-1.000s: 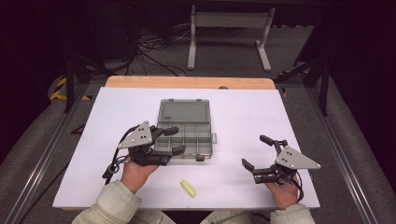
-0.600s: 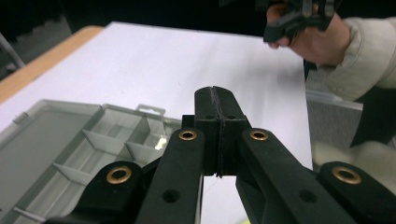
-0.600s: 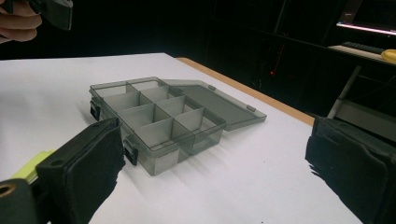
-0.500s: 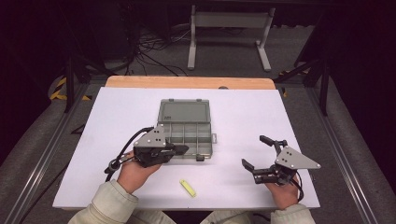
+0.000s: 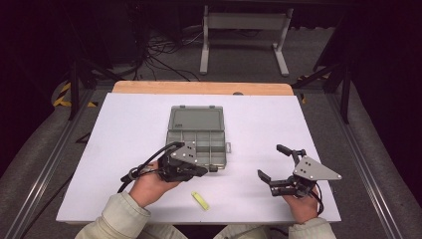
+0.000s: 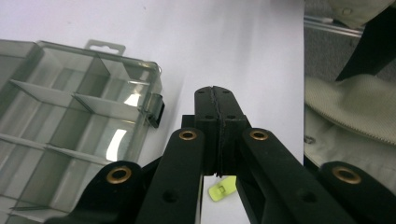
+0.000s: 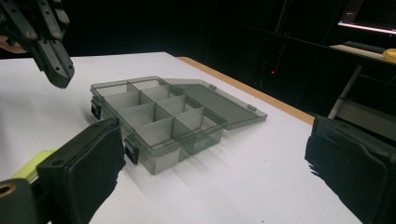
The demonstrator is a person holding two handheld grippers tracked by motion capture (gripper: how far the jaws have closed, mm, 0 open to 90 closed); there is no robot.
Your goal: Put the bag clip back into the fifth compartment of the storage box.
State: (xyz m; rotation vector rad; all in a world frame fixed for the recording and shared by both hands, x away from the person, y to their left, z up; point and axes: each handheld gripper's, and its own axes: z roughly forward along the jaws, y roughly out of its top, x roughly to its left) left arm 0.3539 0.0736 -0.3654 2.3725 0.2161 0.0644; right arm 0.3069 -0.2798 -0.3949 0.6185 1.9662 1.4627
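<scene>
White table (image 5: 124, 149) evenly lit, surroundings dark; near jaws look slightly blurred, perhaps defocused.

In the left gripper view, the left gripper's (image 6: 215, 95) own linkage is covering most of the small yellow-green piece (image 6: 222, 190), leaving a corner peeking out below the pressed-together jaws, and the clear compartment box (image 6: 70, 126) is running off the left edge. In the right gripper view, the near jaw pad is hiding all but a sliver of that yellow-green piece (image 7: 33, 167) (its shape cannot be told here), and the picture's edges are cropping both wide-set jaws. From the high view, the left gripper (image 5: 199, 170) is overlapping the box's (image 5: 195, 130) near corner, and the compartments' contents are too small to tell.
</scene>
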